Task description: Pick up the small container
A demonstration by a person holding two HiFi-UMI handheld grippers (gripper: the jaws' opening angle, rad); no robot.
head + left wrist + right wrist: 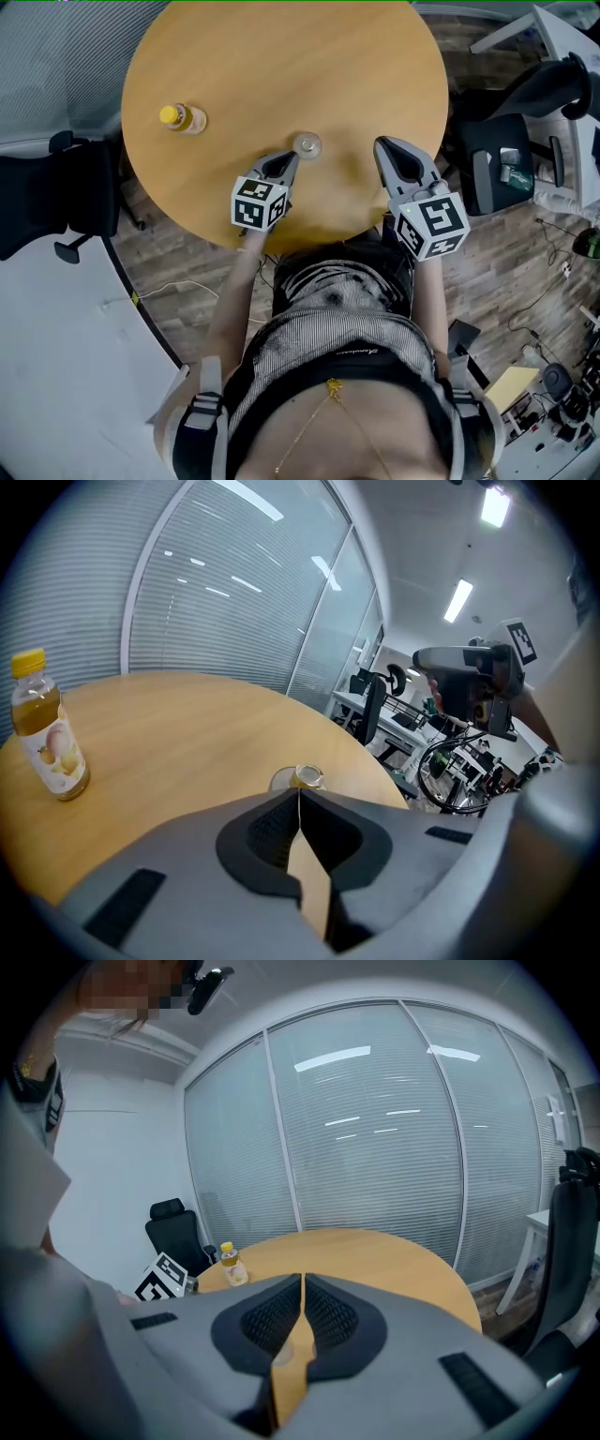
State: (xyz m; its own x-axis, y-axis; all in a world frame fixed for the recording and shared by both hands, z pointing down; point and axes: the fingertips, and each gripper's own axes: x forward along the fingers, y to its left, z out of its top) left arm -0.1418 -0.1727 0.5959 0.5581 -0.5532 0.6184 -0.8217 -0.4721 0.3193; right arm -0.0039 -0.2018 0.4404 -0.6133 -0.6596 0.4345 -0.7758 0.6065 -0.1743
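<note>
Left gripper (pixel 287 159) poised beside small container (pixel 307 145) near the table (pixel 281 56) edge
Its jaws, like those of the right gripper (pixel 386 148), are pressed together, empty; they should spread first.

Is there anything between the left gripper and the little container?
No, just a sliver of bare table between the left gripper and the small container, clearest in the head view.

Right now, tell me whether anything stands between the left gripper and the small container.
Nothing visible does. The small container stands on the table just past the left gripper, whose jaws are shut. The bottle stands well off to the left.
</note>
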